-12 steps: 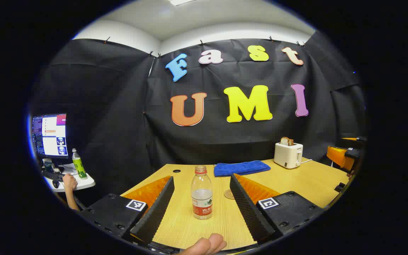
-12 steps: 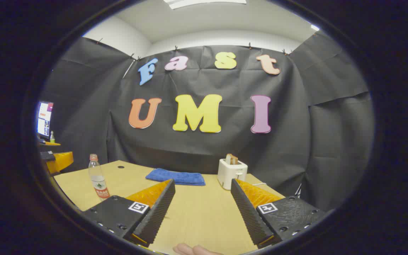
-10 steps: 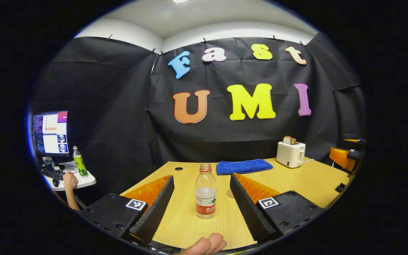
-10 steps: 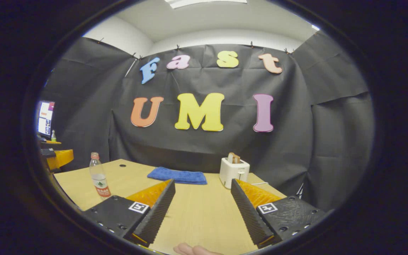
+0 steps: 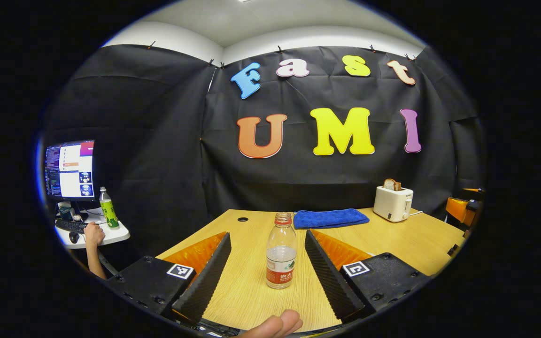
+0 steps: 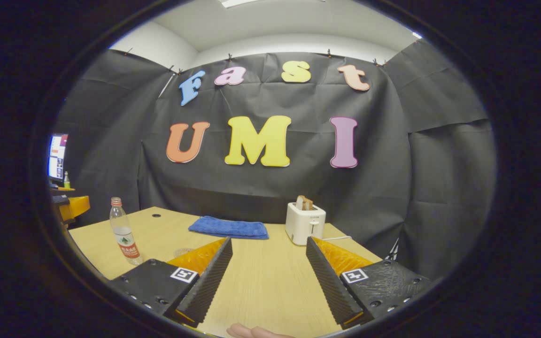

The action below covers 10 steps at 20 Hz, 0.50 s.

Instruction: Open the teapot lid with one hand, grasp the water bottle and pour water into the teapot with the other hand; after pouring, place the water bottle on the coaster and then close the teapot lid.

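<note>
A: Left gripper view. The left hand-held gripper [image 5: 265,263] has its fingers spread wide, holding nothing. The water bottle [image 5: 281,251] stands upright on the tabletop [image 5: 406,239], in the gap between the two fingers and touching neither.

B: Right gripper view. The right hand-held gripper [image 6: 266,270] is likewise wide apart and empty, over bare wood. From here the water bottle [image 6: 123,232] stands off to the left, near the tabletop [image 6: 270,277] edge, well apart from these fingers.

A: Handling, as a judgement. The bottle is clear thin plastic, partly filled, so light but bottom-weighted. The wall will likely dent under a hard squeeze, and the smooth sides may slip.

B: Where to take hold?

A: Around the labelled lower body, where the water sits and the wrap gives some friction (the narrow neck would leave it swinging). It appears to have a cap on; whether that is sealed cannot be told.

B: Other items: a blue towel [image 6: 229,227] and a toaster [image 6: 305,223] at the back. A faint round shape just beyond the right gripper's left finger may be the coaster [image 6: 182,251]; too dim to be sure.

A: No step of the task looks done yet; the bottle grasp seems the one in hand.
</note>
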Each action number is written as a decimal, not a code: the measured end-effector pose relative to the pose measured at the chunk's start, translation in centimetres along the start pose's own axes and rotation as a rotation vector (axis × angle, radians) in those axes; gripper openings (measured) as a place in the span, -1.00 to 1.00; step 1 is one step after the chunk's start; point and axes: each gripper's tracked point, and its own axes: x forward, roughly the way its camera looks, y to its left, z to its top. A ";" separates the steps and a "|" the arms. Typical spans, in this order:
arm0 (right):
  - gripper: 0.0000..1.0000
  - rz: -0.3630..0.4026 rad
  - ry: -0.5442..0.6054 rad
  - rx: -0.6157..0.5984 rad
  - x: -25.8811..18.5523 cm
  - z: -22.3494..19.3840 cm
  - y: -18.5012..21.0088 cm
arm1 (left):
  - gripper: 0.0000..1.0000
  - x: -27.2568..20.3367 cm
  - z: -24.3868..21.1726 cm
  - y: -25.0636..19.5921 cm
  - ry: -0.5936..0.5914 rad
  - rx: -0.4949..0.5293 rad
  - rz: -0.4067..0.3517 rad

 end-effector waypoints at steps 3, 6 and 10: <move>0.86 0.003 0.007 -0.011 0.2 -0.6 0.4 | 0.99 0.2 -0.1 0.0 0.009 0.004 -0.002; 0.86 0.015 0.010 -0.019 0.8 -1.0 0.9 | 0.98 0.5 -0.3 -0.2 0.014 0.009 -0.005; 0.96 0.047 0.023 -0.011 2.2 -2.4 2.4 | 0.99 0.8 -0.9 -0.2 0.030 0.005 -0.009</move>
